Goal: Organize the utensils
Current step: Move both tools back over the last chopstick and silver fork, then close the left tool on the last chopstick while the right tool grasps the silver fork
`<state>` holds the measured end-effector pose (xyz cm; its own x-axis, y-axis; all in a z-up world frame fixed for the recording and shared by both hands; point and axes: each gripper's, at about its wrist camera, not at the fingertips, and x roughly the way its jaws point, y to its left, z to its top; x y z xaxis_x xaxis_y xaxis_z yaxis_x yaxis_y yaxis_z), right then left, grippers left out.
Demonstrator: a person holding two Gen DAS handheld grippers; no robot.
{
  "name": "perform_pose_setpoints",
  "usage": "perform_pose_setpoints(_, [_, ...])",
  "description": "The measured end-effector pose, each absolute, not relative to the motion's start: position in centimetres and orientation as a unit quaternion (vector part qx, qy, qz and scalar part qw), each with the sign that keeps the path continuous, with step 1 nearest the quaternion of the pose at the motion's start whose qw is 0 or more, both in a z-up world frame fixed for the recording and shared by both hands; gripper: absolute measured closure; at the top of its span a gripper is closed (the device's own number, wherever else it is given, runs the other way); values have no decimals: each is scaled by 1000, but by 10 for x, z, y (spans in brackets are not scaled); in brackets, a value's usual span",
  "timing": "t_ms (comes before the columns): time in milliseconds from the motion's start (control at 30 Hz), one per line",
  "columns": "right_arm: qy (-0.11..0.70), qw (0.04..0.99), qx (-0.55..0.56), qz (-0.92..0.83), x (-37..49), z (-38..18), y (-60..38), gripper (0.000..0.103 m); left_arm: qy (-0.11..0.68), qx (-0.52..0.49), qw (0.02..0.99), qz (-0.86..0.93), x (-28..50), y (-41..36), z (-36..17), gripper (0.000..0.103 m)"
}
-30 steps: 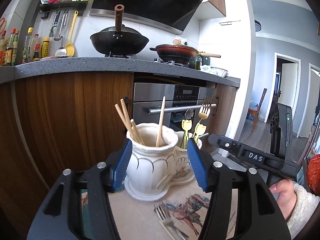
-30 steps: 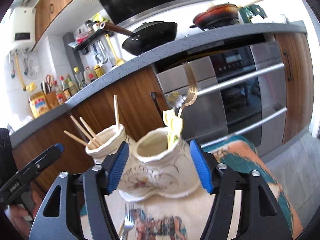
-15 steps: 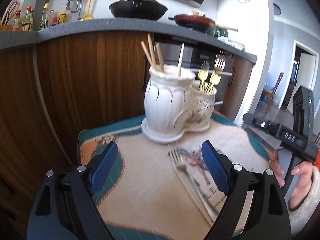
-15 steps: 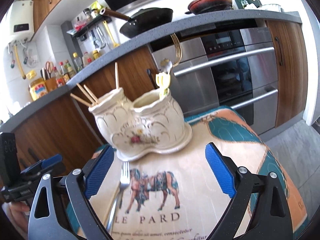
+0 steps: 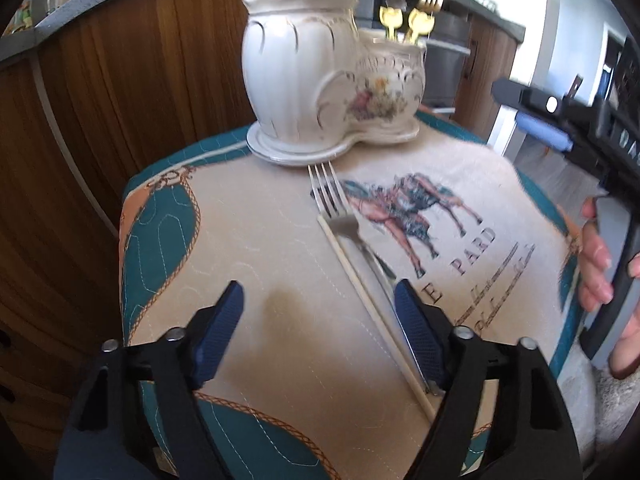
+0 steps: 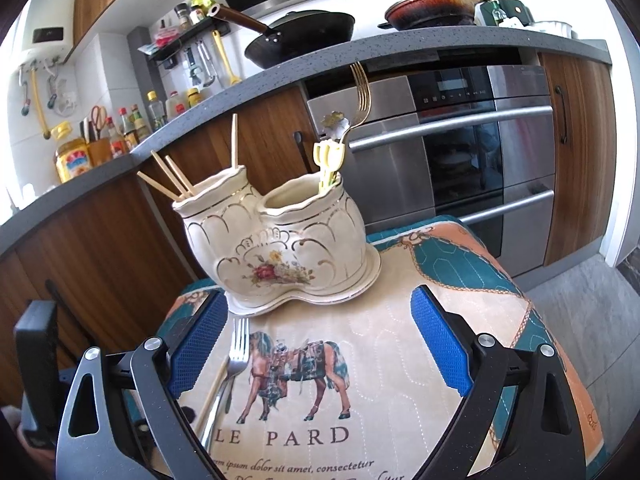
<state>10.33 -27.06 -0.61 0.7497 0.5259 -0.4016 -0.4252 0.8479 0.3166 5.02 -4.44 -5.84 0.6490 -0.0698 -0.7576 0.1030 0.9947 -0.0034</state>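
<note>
A cream ceramic double holder (image 5: 332, 92) (image 6: 276, 248) stands at the far end of a horse-print cloth (image 5: 260, 264) (image 6: 384, 320). Its one cup holds several chopsticks (image 6: 176, 180), the other gold forks and spoons (image 6: 332, 152). A steel fork (image 5: 340, 216) (image 6: 238, 344) and a single chopstick (image 5: 368, 292) (image 6: 214, 396) lie side by side on the cloth. My left gripper (image 5: 320, 332) tilts down over the cloth with its jaws closing. The chopstick lies just inside its right pad and the fork handle runs under that pad. My right gripper (image 6: 318, 346) is open before the holder, holding nothing.
Wooden cabinet fronts (image 6: 100, 248) and a steel oven (image 6: 460, 152) rise right behind the cloth. Pans (image 6: 304, 32) sit on the grey counter above. A hand (image 5: 596, 256) holds the right gripper at the cloth's right edge.
The left gripper has drawn back from the holder, sunk and tipped down toward the fork and chopstick; its jaws spread, then narrowed. The right gripper backed off the holder and opened wide.
</note>
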Motion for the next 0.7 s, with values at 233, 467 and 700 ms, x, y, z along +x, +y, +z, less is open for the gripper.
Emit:
perform_pose_setpoints(233, [251, 928, 97, 257, 103, -7, -268, 10, 441, 45, 894, -57, 49, -59, -66, 59])
perform_pose_setpoints(467, [276, 920, 81, 265, 99, -10, -258, 10, 446, 52, 890, -79, 49, -54, -64, 91])
perform_pose_setpoints(700, [337, 887, 30, 316, 93, -23, -220, 20, 441, 28, 893, -83, 46, -21, -64, 98])
